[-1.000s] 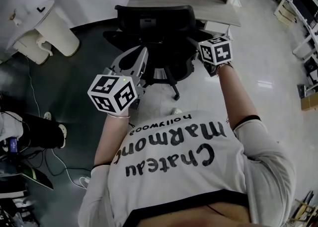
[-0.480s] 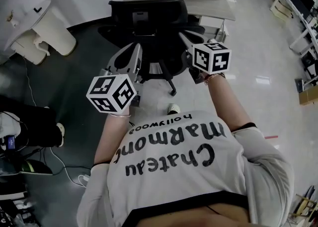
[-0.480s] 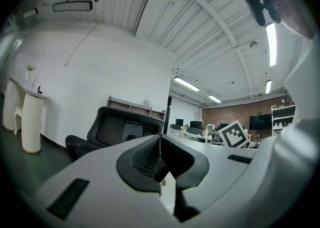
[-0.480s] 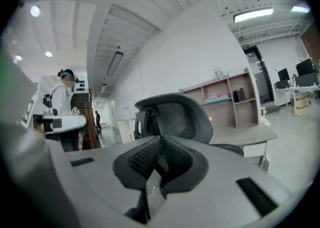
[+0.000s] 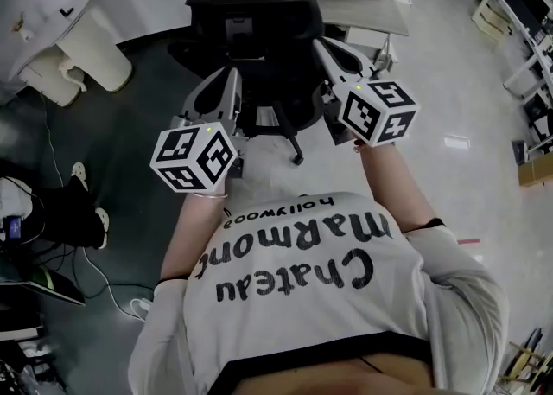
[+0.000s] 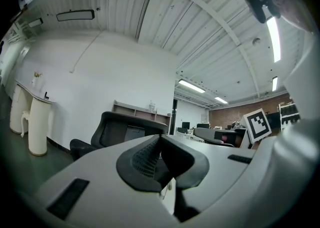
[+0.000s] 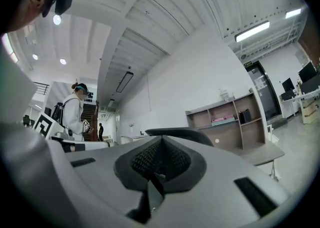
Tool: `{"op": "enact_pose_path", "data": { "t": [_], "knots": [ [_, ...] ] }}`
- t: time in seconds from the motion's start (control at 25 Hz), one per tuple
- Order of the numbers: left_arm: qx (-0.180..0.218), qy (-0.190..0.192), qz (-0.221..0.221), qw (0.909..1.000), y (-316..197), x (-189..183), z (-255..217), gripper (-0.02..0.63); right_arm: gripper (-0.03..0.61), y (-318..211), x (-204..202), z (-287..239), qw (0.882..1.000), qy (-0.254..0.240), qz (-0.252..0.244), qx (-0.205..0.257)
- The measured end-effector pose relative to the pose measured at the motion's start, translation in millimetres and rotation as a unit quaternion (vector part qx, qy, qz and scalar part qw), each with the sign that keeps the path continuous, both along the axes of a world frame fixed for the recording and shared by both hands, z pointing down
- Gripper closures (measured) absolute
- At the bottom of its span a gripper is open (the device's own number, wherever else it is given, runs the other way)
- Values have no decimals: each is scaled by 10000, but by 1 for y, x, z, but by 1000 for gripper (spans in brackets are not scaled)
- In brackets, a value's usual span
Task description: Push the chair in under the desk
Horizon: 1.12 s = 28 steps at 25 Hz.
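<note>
The black office chair (image 5: 259, 47) stands with its back toward me, in front of the wooden desk (image 5: 363, 13) with shelves. My left gripper (image 5: 232, 75) is shut and empty, pointing at the chair's back from the left, close behind the backrest. My right gripper (image 5: 320, 46) is also shut with nothing between the pads; its jaws have just been closing. It points past the chair's right side. In the left gripper view the pads (image 6: 150, 154) meet before the chair back (image 6: 120, 128). The right gripper view shows shut pads (image 7: 150, 159), the backrest top (image 7: 187, 133) and the desk (image 7: 260, 153).
A white round pedestal (image 5: 73, 43) stands at the left on the dark floor mat (image 5: 121, 151). Cables and someone's legs (image 5: 60, 212) lie at the far left. Other desks (image 5: 527, 22) line the right side. A person in white (image 7: 77, 112) stands far off.
My right gripper has lifted away from the chair's right armrest, come up toward me and shut. The left gripper has barely moved. The chair sits a little closer to the desk.
</note>
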<state>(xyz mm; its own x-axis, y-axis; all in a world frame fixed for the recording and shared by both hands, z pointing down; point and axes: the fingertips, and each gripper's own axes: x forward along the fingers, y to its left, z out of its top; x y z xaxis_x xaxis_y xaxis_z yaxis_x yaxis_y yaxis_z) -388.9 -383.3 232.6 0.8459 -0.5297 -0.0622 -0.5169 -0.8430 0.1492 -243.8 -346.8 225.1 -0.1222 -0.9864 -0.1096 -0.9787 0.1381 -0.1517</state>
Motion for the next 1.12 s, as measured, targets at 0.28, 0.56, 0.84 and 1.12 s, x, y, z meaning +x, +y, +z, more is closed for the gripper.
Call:
{"op": "enact_pose_path", "data": {
  "t": [0.28,0.56,0.84,1.12],
  "knots": [
    [-62,-39,-122,9999,-1,17,-2,592,566,-5,17,7,9994,223,-71,-257],
    [-236,117,-282,9993,6,40,-3,592,568,1,52,9,9982,349,-62,-479],
    [-312,72,-276,9991,16,67,1,592,568,14,80,22,9962,550,26,-674],
    [-487,-149,-274,9983,24,72,18,592,568,21,89,42,9959,331,33,-843]
  ]
}}
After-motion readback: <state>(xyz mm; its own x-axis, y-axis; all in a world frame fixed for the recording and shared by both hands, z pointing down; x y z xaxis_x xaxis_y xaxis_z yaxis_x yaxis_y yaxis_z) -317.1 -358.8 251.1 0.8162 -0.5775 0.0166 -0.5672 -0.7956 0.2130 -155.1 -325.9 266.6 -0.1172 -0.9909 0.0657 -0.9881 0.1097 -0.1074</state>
